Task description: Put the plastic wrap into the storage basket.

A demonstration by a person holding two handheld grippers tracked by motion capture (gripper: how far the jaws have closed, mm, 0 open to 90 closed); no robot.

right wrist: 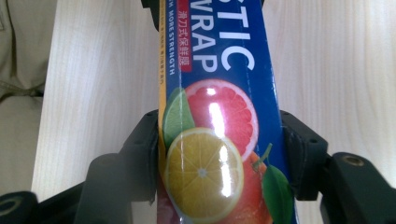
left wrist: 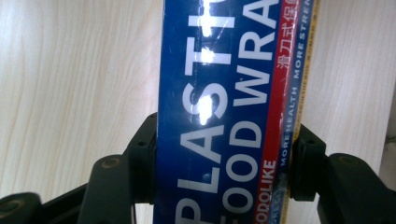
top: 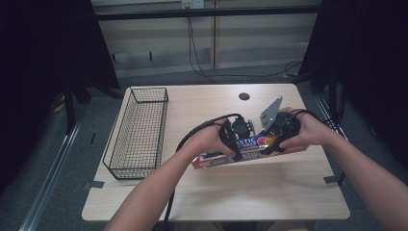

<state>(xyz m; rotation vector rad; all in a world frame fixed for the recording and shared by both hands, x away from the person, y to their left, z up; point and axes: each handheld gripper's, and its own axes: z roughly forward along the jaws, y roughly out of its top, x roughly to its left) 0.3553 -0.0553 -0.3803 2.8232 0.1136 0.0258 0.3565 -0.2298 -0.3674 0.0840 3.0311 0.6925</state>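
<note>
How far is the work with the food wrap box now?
Done: both grippers, left gripper and right gripper, are closed on the food wrap box. In hand: the box sits low over the table, held at two places. Left, probably: carrying it somewhere, perhaps to the wire basket, which holds nothing.

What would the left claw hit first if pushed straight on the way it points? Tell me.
Probably the table: the left claw, shut across the plastic wrap box, points down at the wood close behind it.
</note>
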